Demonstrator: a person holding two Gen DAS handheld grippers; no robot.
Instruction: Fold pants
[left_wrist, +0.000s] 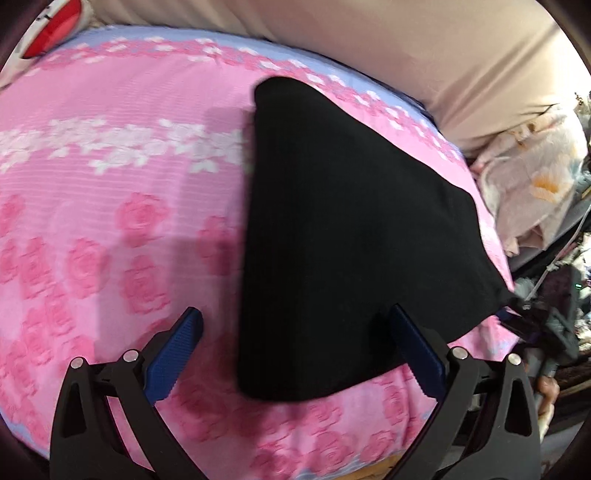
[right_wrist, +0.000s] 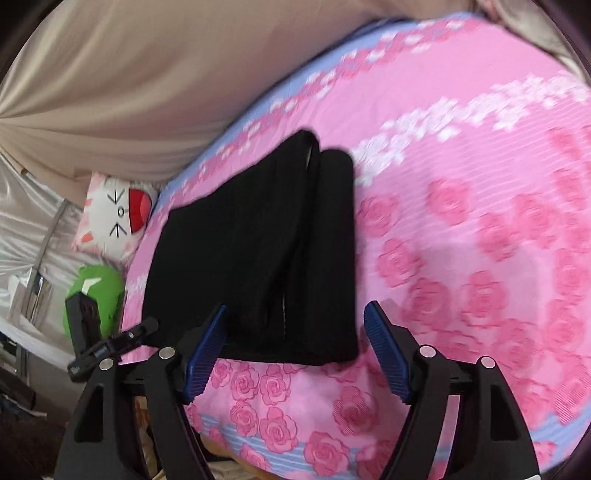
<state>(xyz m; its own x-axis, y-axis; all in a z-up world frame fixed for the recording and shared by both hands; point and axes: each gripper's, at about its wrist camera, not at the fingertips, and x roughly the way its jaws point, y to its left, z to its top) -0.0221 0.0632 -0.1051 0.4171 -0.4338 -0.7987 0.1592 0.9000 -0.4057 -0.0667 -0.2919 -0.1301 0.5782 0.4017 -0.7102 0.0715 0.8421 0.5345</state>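
Both tools parted, folded black pants (right_wrist: 255, 251) amid bare pink bedspread (right_wrist: 480, 229)

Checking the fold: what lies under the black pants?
The black pants lie folded on the pink rose-print bedspread, which shows all around them. Whatever sits directly beneath the cloth is covered.

The pants (right_wrist: 255, 251) are plain black, with a thin pale line of stitching showing near one edge. The bedsheet (left_wrist: 110, 221) beneath is pink, patterned with deeper pink roses, a band of white blossoms, and a lilac-blue border carrying pink flowers. Both grippers, left gripper (left_wrist: 295, 314) and right gripper (right_wrist: 295, 308), are black with blue ribbed pads (right_wrist: 205, 356) and silver pins. At the far side hangs a beige curtain (right_wrist: 129, 92); beside it sit a white cushion (right_wrist: 118, 210) with a red mouth and a green object (right_wrist: 98, 291).
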